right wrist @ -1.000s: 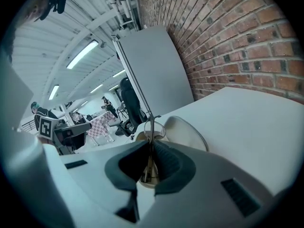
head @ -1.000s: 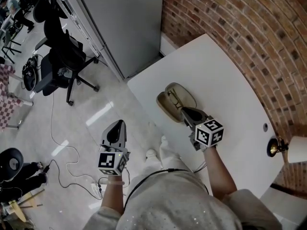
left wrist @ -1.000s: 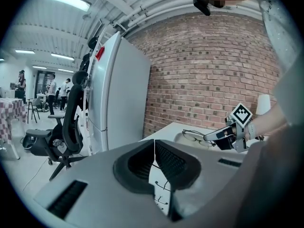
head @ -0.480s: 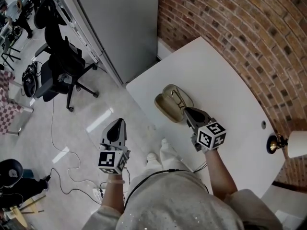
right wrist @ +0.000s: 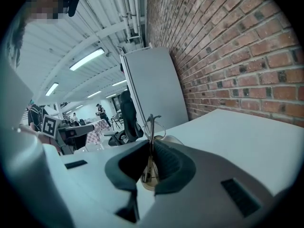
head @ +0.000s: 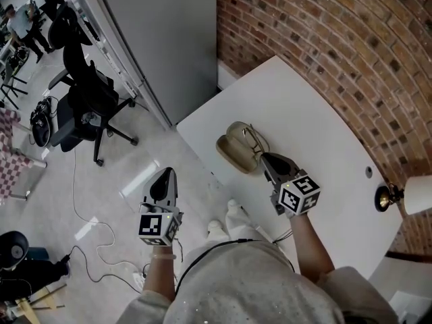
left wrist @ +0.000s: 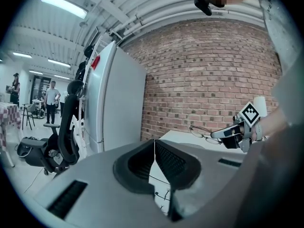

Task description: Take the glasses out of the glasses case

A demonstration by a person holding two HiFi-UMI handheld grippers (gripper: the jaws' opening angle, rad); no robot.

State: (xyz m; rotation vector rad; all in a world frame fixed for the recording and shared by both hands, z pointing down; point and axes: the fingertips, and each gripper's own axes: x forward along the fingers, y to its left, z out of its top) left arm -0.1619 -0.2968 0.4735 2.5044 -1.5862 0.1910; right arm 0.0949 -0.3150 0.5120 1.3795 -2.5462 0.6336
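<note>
Raised a little, right tongs [head: 265, 158] pinch the glasses [head: 252, 138] over the case [head: 231, 156]; left tongs [head: 164, 175] hang closed, empty.

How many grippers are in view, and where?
2. The left gripper hangs over the floor, shut and empty. The right gripper is over the white table, shut on the glasses, near the open glasses case. None seems hidden.

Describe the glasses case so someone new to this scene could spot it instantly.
Find the white table against the brick wall. Near its edge facing the grey cabinet lies the glasses case, a tan oval clamshell hinged open. It is the only shell-shaped thing there, just ahead of the right tongs, which pinch the wire glasses.
</note>
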